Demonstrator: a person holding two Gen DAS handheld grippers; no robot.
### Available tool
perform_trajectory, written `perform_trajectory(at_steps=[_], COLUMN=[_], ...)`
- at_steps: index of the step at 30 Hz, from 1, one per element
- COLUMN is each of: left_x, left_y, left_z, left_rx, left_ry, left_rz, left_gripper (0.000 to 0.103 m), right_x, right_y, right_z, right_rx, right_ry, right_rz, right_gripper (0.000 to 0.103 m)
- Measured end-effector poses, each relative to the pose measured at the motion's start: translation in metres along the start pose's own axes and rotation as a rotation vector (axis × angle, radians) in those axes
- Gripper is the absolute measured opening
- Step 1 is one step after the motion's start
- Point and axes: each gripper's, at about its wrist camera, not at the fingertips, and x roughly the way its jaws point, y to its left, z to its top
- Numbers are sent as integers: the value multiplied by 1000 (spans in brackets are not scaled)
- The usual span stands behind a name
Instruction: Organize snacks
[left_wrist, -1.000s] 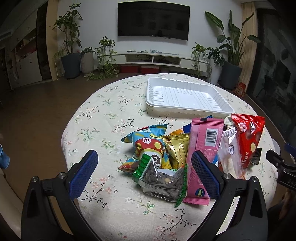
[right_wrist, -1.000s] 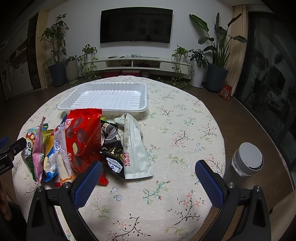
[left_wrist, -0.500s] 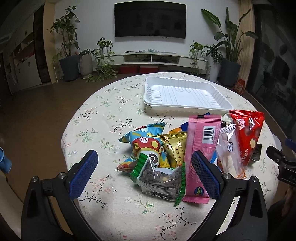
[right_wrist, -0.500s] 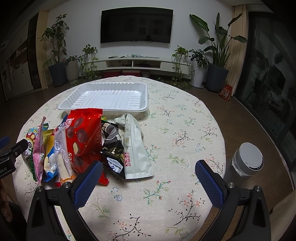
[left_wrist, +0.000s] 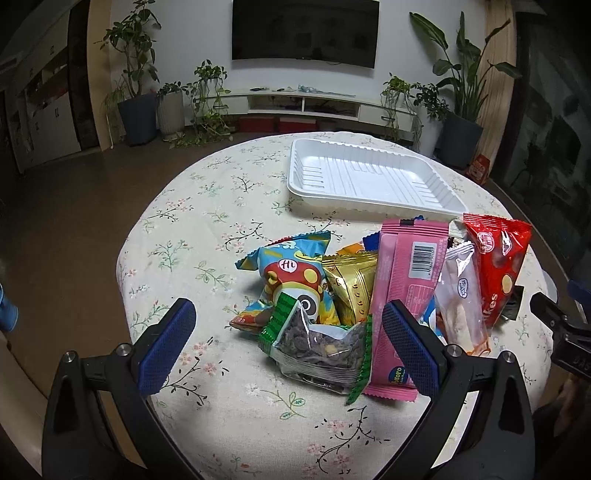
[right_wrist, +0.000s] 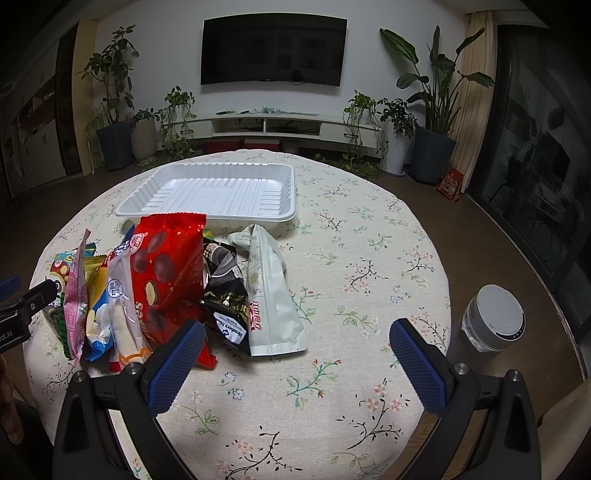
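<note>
A pile of snack packets lies on the round floral table (left_wrist: 207, 236). It holds a clear seed bag with green edges (left_wrist: 317, 347), a mushroom packet (left_wrist: 291, 273), a gold packet (left_wrist: 351, 288), a long pink packet (left_wrist: 402, 291), a red packet (left_wrist: 495, 266) (right_wrist: 166, 266), a black packet (right_wrist: 225, 295) and a pale green-white bag (right_wrist: 269, 295). An empty white tray (left_wrist: 369, 177) (right_wrist: 221, 192) sits behind the pile. My left gripper (left_wrist: 288, 343) is open, hovering just before the seed bag. My right gripper (right_wrist: 295, 362) is open and empty over bare cloth.
A white round canister (right_wrist: 493, 317) stands off the table's right edge. Beyond the table are a TV, a low white cabinet and potted plants. The table edge (left_wrist: 122, 266) curves close on the left side.
The left gripper has drifted slightly, shifting its view of the pile a little to the left. The right gripper has hardly moved. Both stay open.
</note>
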Motion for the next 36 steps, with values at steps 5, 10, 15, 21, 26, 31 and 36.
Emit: perform_trajectory(at_steps=[5,10,15,21,26,31,36], left_x=[0,0,0,-1,0,0,0], left_y=[0,0,0,-1,-2,-3,-2], left_z=[-1,-1,-1,0,0,0,0], left_rx=[1,1,2,2,2,2,2], left_ry=[4,4,5,7,8,8,8], left_rz=[3,2,2,1,3,3,2], left_gripper=[102,102,102,102,102,102,102], right_x=[-2,-1,-1,-1,0,0,0], right_y=[2,1,1,1,-1,1,1], right_z=[0,0,0,0,1,0,0], right_rx=[-1,-2,-2,-2,-2,-3,-3], right_ry=[1,1,0,0,0,0,0], right_rz=[0,0,-1,-1,-2,-2,-1], right_gripper=[103,103,103,103,103,103,103])
